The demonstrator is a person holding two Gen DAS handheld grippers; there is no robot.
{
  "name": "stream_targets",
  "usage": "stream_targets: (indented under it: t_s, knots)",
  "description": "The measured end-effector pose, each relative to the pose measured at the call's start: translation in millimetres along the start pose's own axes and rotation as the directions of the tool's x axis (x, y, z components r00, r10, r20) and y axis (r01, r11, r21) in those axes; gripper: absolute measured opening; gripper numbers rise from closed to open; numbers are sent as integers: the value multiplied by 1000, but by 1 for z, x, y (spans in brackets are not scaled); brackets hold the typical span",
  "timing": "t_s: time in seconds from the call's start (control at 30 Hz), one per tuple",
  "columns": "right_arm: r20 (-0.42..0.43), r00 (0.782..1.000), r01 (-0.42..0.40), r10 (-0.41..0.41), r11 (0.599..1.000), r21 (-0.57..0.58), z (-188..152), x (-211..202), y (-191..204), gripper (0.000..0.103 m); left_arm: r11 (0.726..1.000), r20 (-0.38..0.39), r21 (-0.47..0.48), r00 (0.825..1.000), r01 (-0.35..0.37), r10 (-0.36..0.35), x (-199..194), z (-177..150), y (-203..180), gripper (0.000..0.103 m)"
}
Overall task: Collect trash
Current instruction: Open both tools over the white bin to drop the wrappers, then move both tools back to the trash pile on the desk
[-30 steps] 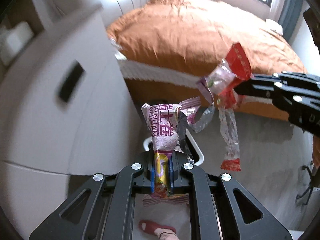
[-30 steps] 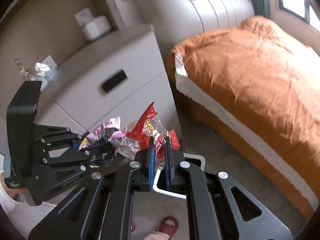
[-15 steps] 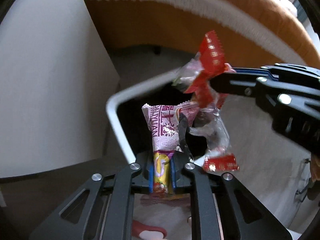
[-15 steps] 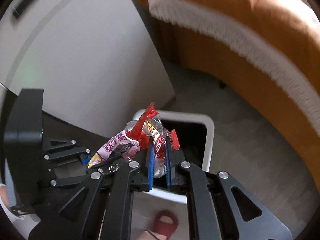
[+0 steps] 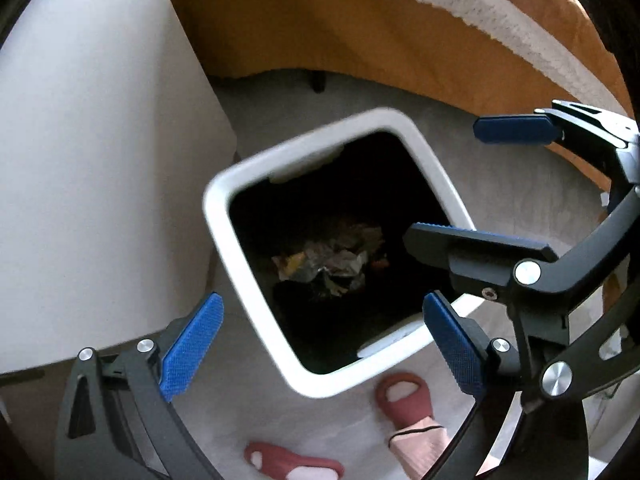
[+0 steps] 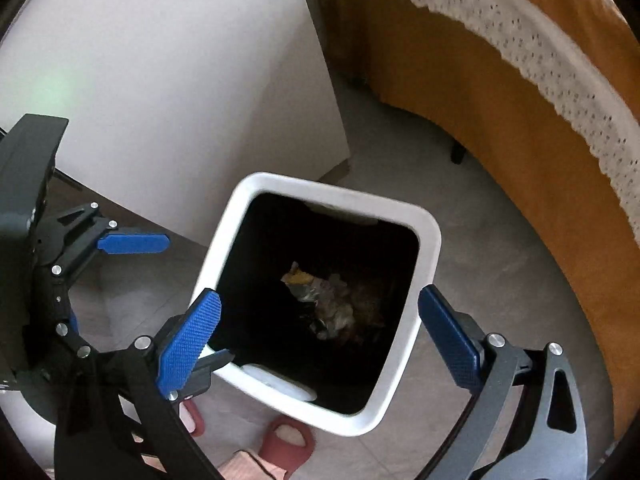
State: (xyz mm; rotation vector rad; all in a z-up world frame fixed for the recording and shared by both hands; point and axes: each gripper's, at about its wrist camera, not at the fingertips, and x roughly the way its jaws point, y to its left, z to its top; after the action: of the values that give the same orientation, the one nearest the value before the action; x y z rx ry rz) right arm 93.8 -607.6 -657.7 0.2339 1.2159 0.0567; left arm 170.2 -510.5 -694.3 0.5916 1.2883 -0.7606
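Observation:
A white square trash bin (image 5: pixel 256 300) (image 6: pixel 424 276) with a dark inside stands on the floor below both grippers. Crumpled snack wrappers (image 5: pixel 328 264) (image 6: pixel 324 300) lie at its bottom. My left gripper (image 5: pixel 320 340) is open and empty above the bin's near rim; it also shows at the left of the right wrist view (image 6: pixel 132 244). My right gripper (image 6: pixel 320 332) is open and empty above the bin; it also shows at the right of the left wrist view (image 5: pixel 496 180).
A white nightstand (image 5: pixel 92 160) (image 6: pixel 180 80) stands just left of the bin. A bed with an orange cover and lace trim (image 5: pixel 400 32) (image 6: pixel 520 80) runs behind and to the right. My feet in red slippers (image 5: pixel 404 400) (image 6: pixel 288 440) are on the grey floor in front of the bin.
Both grippers have opened. The pink wrapper left the left gripper and the red wrapper left the right one; both now lie in the bin.

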Motion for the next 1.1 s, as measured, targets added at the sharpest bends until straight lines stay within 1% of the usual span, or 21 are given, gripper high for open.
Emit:
stream_targets:
  t_s: [0.1,0.23,0.33,0.37,0.47,0.57,0.63,0.7,0.73,0.77,0.87,0.93,1.0,1.07,1.1]
  knots:
    - [26,1000,0,0,1000,9,12,-33,9,98,1000,29,-13,1000,4,-4,-32,4,2,98]
    - [78,997,16,-17,1000,14,32,-88,24,98,999,74,-47,997,11,-8,-85,15,8,98]
    - [123,992,27,-29,999,19,46,-128,38,98,997,126,-74,992,11,-2,-136,23,12,98]
    - [146,989,36,-38,999,15,52,-148,45,98,997,145,-81,989,13,-1,-150,21,11,98]
    - [195,979,53,-54,999,10,65,-190,57,98,994,189,-106,982,11,9,-196,18,20,98]
    - [260,963,67,-67,998,9,81,-244,77,98,993,227,-120,974,2,26,-244,18,24,98]
    - [298,951,83,-80,997,3,89,-271,88,98,992,245,-125,969,-5,36,-266,18,26,98]
    - [330,940,90,-83,996,-6,96,-298,103,98,990,275,-143,960,-11,50,-297,17,29,98]
    - [345,935,94,-85,995,-11,98,-308,111,98,988,297,-157,954,0,48,-317,14,33,98]
    - [370,926,97,-81,995,-23,102,-324,122,98,985,321,-175,945,-2,59,-335,8,37,98]
    - [409,911,83,-52,995,-56,110,-351,149,98,976,371,-217,924,-9,92,-381,-8,51,98]
    - [439,898,62,-10,993,-105,120,-368,174,98,969,393,-246,910,-35,132,-413,-22,64,98]
    - [447,894,46,28,987,-152,129,-377,199,98,961,410,-268,895,-65,175,-434,-34,77,98]
    - [457,887,34,62,980,-198,137,-382,223,98,946,417,-306,878,-108,235,-457,-52,95,98]
    - [465,881,21,89,974,-227,142,-387,239,98,939,419,-323,871,-121,257,-465,-55,102,98]
